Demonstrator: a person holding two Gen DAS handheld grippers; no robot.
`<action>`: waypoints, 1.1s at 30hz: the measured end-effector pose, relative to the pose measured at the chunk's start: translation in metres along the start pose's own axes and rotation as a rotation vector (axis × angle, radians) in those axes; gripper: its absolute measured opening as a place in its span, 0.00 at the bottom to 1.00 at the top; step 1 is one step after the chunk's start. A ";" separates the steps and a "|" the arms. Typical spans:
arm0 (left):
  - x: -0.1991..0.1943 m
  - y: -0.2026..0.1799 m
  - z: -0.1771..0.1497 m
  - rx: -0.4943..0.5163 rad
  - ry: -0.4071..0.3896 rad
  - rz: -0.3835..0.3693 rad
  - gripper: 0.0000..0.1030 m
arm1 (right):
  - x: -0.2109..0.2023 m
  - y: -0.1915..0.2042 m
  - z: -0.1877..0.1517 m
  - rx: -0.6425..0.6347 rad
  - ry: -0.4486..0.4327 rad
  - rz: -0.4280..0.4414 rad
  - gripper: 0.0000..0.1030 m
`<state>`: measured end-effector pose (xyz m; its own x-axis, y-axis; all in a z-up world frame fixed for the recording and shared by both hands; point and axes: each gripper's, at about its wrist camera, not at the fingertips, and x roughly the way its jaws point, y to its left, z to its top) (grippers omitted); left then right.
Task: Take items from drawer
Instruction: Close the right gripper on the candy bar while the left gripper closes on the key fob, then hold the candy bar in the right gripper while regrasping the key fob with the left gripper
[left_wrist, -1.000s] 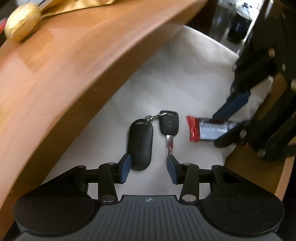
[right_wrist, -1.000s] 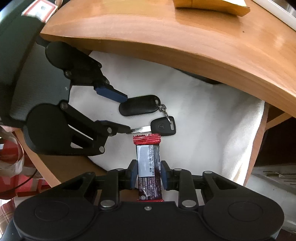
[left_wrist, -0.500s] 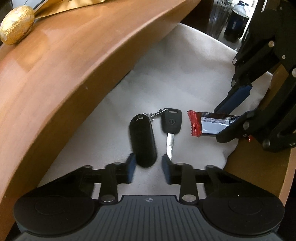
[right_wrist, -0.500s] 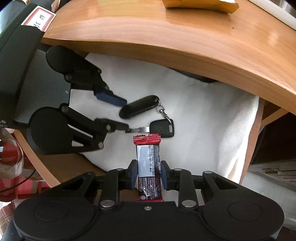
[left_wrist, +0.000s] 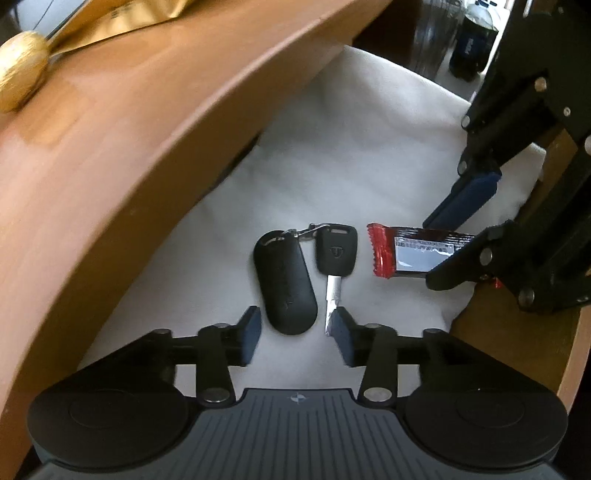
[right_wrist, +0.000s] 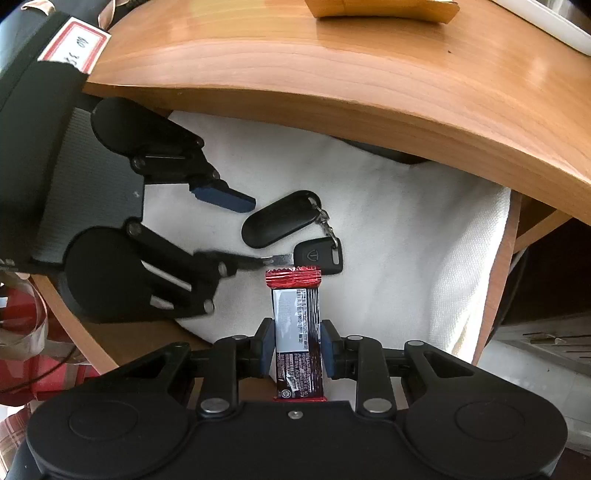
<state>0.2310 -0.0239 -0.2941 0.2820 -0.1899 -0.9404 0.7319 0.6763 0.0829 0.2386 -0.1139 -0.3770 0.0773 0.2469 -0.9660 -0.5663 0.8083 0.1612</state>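
Note:
A black key fob (left_wrist: 285, 280) chained to a black-headed car key (left_wrist: 335, 254) lies on the white cloth (left_wrist: 351, 155) lining the open drawer. My left gripper (left_wrist: 295, 332) is open, its fingers either side of the fob's near end and the key blade tip. It also shows in the right wrist view (right_wrist: 243, 232). My right gripper (right_wrist: 297, 345) is shut on a red-ended candy bar (right_wrist: 297, 325), held just above the cloth beside the key (right_wrist: 317, 254). The bar also shows in the left wrist view (left_wrist: 413, 251).
The wooden desktop (right_wrist: 369, 74) overhangs the drawer's back. A gold foil ball (left_wrist: 20, 85) and a gold packet (right_wrist: 380, 9) lie on it. The drawer's wooden front edge (left_wrist: 517, 350) is at the right. A dark bottle (left_wrist: 471, 44) stands beyond.
My left gripper drew back a little and its fingers narrowed then spread again around the fob. The fob turned slightly. My right gripper kept hold of the candy bar.

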 end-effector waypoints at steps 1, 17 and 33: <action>0.002 -0.001 0.001 -0.002 0.008 -0.003 0.45 | 0.000 0.000 0.000 0.000 0.000 0.001 0.24; -0.028 -0.009 0.003 0.007 -0.039 0.003 0.28 | -0.030 -0.004 0.000 0.029 -0.023 0.011 0.24; -0.091 -0.024 -0.005 -0.170 -0.144 0.015 0.26 | -0.060 -0.005 -0.010 0.059 -0.075 0.007 0.24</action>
<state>0.1846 -0.0195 -0.2123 0.3866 -0.2705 -0.8817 0.6152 0.7879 0.0280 0.2287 -0.1379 -0.3219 0.1361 0.2901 -0.9473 -0.5182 0.8357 0.1815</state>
